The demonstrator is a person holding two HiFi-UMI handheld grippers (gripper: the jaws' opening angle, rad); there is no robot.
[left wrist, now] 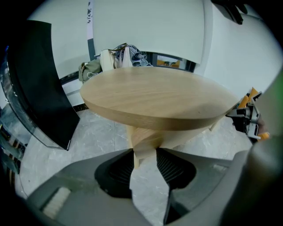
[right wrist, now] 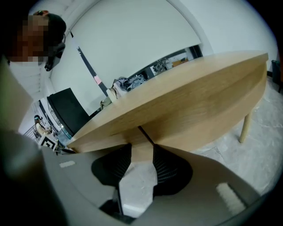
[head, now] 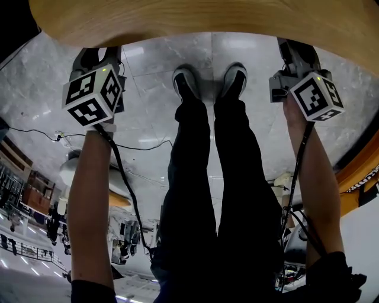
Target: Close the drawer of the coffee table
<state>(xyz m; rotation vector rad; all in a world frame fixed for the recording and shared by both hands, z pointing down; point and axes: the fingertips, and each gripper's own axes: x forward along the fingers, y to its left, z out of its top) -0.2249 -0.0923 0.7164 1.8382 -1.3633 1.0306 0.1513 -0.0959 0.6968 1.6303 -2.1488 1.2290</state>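
Observation:
The round light-wood coffee table (head: 207, 18) fills the top of the head view. My left gripper (head: 98, 56) and right gripper (head: 296, 53) both reach toward its near rim, one on each side of my legs. In the left gripper view the jaws (left wrist: 145, 154) stand open, with floor and a wooden part (left wrist: 148, 139) under the tabletop (left wrist: 154, 97) showing between them. In the right gripper view the jaws (right wrist: 142, 150) are open too, close to the table's side band (right wrist: 199, 119), where a dark seam (right wrist: 146, 134) runs. Nothing is held. I cannot make out the drawer's front clearly.
My legs and shoes (head: 210, 83) stand on the grey marble floor right before the table. A black panel (left wrist: 40, 84) leans at the left, bags and clothes (left wrist: 119, 55) lie behind the table. A table leg (right wrist: 245, 126) stands at the right. A cable (head: 35, 133) crosses the floor.

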